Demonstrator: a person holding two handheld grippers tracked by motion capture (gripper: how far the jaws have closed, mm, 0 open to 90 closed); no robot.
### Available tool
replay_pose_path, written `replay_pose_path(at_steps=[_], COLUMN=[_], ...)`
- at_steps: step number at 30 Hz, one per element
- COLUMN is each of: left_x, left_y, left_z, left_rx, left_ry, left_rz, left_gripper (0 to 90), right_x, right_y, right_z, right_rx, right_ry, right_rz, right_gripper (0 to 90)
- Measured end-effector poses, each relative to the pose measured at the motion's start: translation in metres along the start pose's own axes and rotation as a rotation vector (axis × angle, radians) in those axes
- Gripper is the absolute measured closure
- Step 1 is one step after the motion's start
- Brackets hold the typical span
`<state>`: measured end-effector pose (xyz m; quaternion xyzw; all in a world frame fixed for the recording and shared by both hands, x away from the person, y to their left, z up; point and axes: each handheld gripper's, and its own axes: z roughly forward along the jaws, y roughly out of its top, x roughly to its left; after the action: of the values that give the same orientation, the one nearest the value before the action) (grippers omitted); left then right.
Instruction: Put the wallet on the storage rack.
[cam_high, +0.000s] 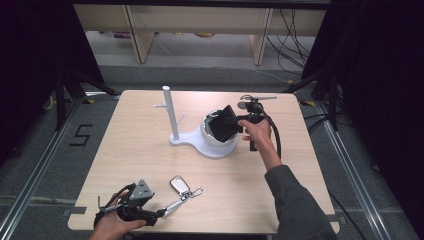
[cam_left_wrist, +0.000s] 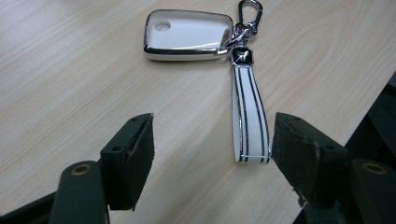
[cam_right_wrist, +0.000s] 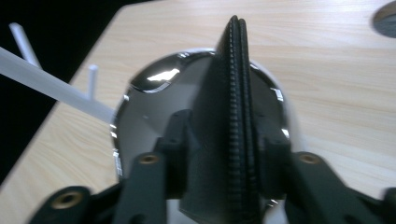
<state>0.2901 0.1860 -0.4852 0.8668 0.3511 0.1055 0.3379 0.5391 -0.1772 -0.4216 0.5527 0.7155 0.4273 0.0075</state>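
Currently a flat black wallet is clamped edge-up by the right gripper over the bowl. Left gripper is spread around the key fob strap, nearer than the bowl. Strap is judged light, floppy; best pinched mid-length.

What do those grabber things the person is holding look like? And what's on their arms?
Each grabber is black with two chunky flat jaws and brass-coloured screw holes near the base. The left gripper carries a grey three-cornered plate on top. The right gripper has a thick black cable looping from it. The right arm wears a dark grey sleeve.
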Motion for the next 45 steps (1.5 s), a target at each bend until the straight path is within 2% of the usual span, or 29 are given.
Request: replay_pose_path(at_steps=[1, 5, 12, 14, 15, 16, 17, 19, 20, 21, 24, 25, 26, 27, 28, 29, 30, 31, 32, 33, 34, 35, 38, 39, 40, 41, 42, 43, 45], left_x=[0.0, 0.001, 0.002, 0.002, 0.002, 0.003, 0.003, 0.003, 0.003, 0.003, 0.002, 0.001, 0.001, 0.001, 0.001, 0.002, 0.002, 0.001, 0.001, 0.001, 0.001, 0.0, -0.001, -0.002, -0.002, -0.001, -0.001, -0.002, -0.002], left_y=[0.0, 0.0, -0.001, -0.001, -0.001, -0.001, -0.001, -0.001, 0.0, 0.0, 0.0, 0.0, 0.0, 0.0, 0.0, 0.0, 0.0, 0.0, 0.0, 0.001, 0.001, 0.001, 0.003, 0.004, 0.004, 0.006, 0.006, 0.007, 0.007], left_z=[0.0, 0.001, 0.001, 0.0, -0.001, -0.001, -0.001, -0.002, -0.002, -0.002, -0.002, -0.002, -0.002, -0.002, -0.002, -0.002, -0.002, -0.002, -0.002, -0.002, -0.002, -0.002, -0.002, -0.001, -0.001, 0.0, 0.0, 0.001, 0.001], left_rx=[0.002, 0.01, 0.007, 0.005, 0.004, 0.006, 0.004, 0.002, 0.002, 0.003, 0.0, -0.004, -0.004, -0.005, -0.005, -0.003, -0.003, -0.003, -0.003, -0.003, 0.005, 0.013, 0.019, 0.022, 0.022, 0.008, 0.014, 0.008, 0.012], left_ry=[-0.001, 0.005, 0.01, 0.007, 0.001, 0.01, 0.013, 0.014, 0.014, 0.016, 0.014, 0.008, 0.008, 0.009, 0.009, 0.009, 0.009, 0.009, 0.009, 0.009, 0.009, 0.005, 0.003, 0.004, 0.004, 0.006, 0.002, 0.009, 0.008], left_rz=[0.002, 0.009, -0.003, 0.0, 0.004, 0.005, 0.001, -0.003, -0.002, -0.003, -0.004, -0.005, -0.005, -0.006, -0.006, -0.007, -0.007, -0.009, -0.009, -0.003, -0.001, -0.01, -0.005, -0.004, -0.004, 0.02, 0.026, 0.017, 0.028], left_gripper=[29.5, 29.5, 29.5, 29.5, 29.5, 29.5, 29.5, 29.5, 29.5, 29.5, 29.5, 29.5, 29.5, 29.5, 29.5, 29.5, 29.5, 29.5, 29.5, 29.5, 29.4, 29.4, 29.4, 29.4, 29.4, 29.4, 29.4, 29.4, 29.4], right_x=[-0.002, -0.008, -0.012, -0.012, -0.012, -0.013, -0.012, -0.011, -0.007, -0.01, -0.009, -0.011, -0.011, -0.012, -0.012, -0.011, -0.011, -0.009, -0.009, -0.012, -0.012, -0.012, -0.013, -0.011, -0.011, -0.015, -0.013, -0.015, -0.016], right_y=[0.001, 0.002, 0.003, 0.003, 0.003, 0.003, 0.001, -0.001, -0.004, -0.011, -0.02, -0.028, -0.028, -0.038, -0.038, -0.046, -0.046, -0.058, -0.058, -0.063, -0.068, -0.08, -0.092, -0.103, -0.103, -0.106, -0.11, -0.115, -0.118], right_z=[-0.005, -0.013, -0.029, -0.035, -0.038, -0.042, -0.051, -0.056, -0.061, -0.069, -0.076, -0.083, -0.083, -0.089, -0.089, -0.093, -0.093, -0.097, -0.097, -0.098, -0.099, -0.101, -0.101, -0.102, -0.102, -0.101, -0.101, -0.102, -0.102], right_rx=[-0.007, -0.01, -0.043, -0.055, -0.063, -0.071, -0.084, -0.09, -0.083, -0.094, -0.091, -0.087, -0.087, -0.087, -0.087, -0.08, -0.08, -0.075, -0.075, -0.078, -0.08, -0.077, -0.065, -0.056, -0.056, -0.057, -0.045, -0.044, -0.045], right_ry=[-0.029, -0.039, -0.027, -0.04, -0.036, -0.033, -0.035, -0.043, -0.045, -0.05, -0.06, -0.064, -0.064, -0.055, -0.055, -0.051, -0.051, -0.04, -0.04, -0.04, -0.036, -0.026, -0.018, -0.004, -0.004, -0.013, -0.012, -0.03, -0.03], right_rz=[-0.008, -0.004, -0.003, -0.025, -0.018, -0.037, -0.038, -0.045, -0.034, -0.083, -0.094, -0.129, -0.129, -0.147, -0.147, -0.149, -0.149, -0.146, -0.146, -0.174, -0.18, -0.178, -0.178, -0.143, -0.143, -0.176, -0.159, -0.179, -0.188], right_gripper=[57.9, 52.8, 47.0, 45.0, 44.4, 44.2, 42.6, 42.3, 41.8, 41.2, 41.2, 40.7, 40.7, 40.9, 40.9, 40.5, 40.5, 39.9, 39.9, 39.7, 39.4, 39.0, 38.9, 38.9, 38.9, 38.8, 38.7, 38.6, 38.6])
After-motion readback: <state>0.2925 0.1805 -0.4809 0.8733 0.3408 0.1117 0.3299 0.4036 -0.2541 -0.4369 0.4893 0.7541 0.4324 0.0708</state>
